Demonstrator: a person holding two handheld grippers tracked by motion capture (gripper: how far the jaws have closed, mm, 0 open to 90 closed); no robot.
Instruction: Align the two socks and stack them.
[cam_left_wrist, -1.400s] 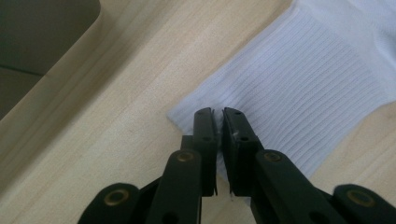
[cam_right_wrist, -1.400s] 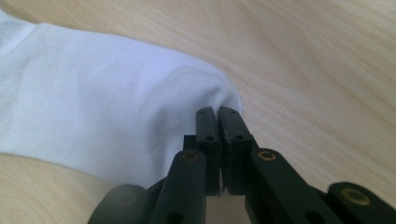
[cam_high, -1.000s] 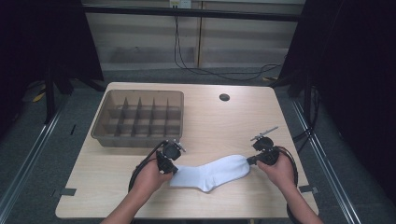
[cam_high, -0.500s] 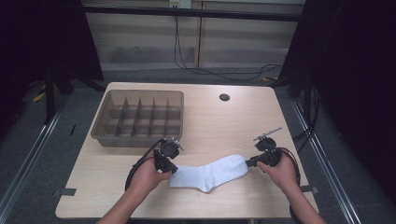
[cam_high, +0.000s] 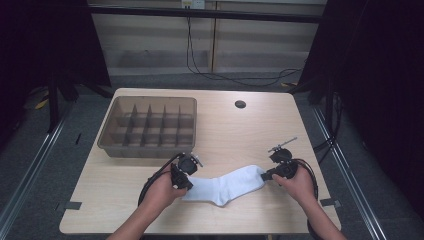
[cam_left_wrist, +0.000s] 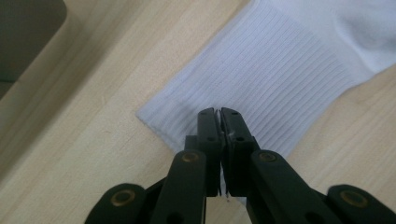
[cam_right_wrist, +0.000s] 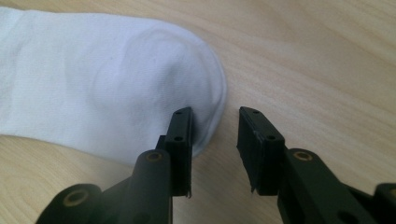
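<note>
Left tongs (cam_left_wrist: 219, 112) pinch the white sock (cam_high: 225, 186) cuff flat on the worktop (cam_high: 225, 135); right tongs (cam_right_wrist: 215, 122) part-open, toe just freed; one-sided pull risks bunching or dragging it.

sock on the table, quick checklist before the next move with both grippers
1. Left gripper shut on the ribbed cuff of the white sock: ok.
2. Right gripper gripping the toe: not ok; its jaws have just been opening, toe edge between them, unpinched.
3. Sock lying flat on the table: ok.
4. Divided tray clear of both hands: ok.
5. Tray compartments free: cannot tell for all.
</note>
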